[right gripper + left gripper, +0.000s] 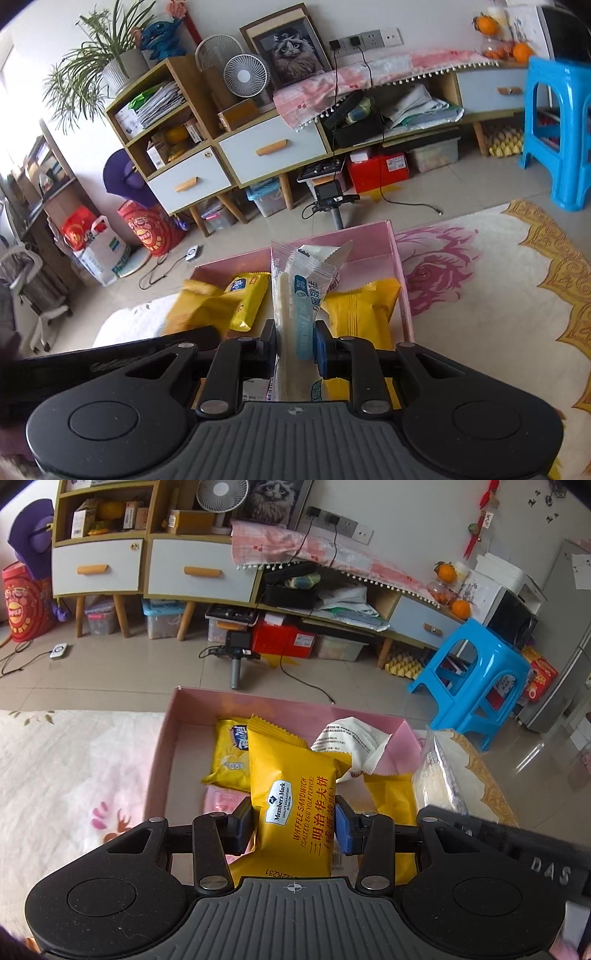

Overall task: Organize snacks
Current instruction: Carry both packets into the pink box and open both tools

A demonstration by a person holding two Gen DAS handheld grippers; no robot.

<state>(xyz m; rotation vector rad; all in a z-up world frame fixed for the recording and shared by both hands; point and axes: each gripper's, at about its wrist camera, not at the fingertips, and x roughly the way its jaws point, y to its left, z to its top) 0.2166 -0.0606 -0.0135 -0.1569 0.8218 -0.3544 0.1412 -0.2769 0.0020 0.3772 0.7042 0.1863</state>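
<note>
Floral rug [55,768], pink box [162,746], waffle packet [291,797] clamped in left claw [293,827]

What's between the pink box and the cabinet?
Bare tile floor, with a black cable and an upright grey handle beyond the pink box, below the cabinet; left wrist view.

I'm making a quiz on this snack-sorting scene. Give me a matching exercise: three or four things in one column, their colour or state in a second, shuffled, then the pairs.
Things:
1. waffle sandwich pack
2. clear-wrapped snack stick
3. box
4. stool

Colour or state:
A. blue, standing on the tiled floor
B. yellow, clamped in the left gripper
C. pink, open, holding snack packs
D. clamped in the right gripper

Pairs: 1-B, 2-D, 3-C, 4-A
</note>
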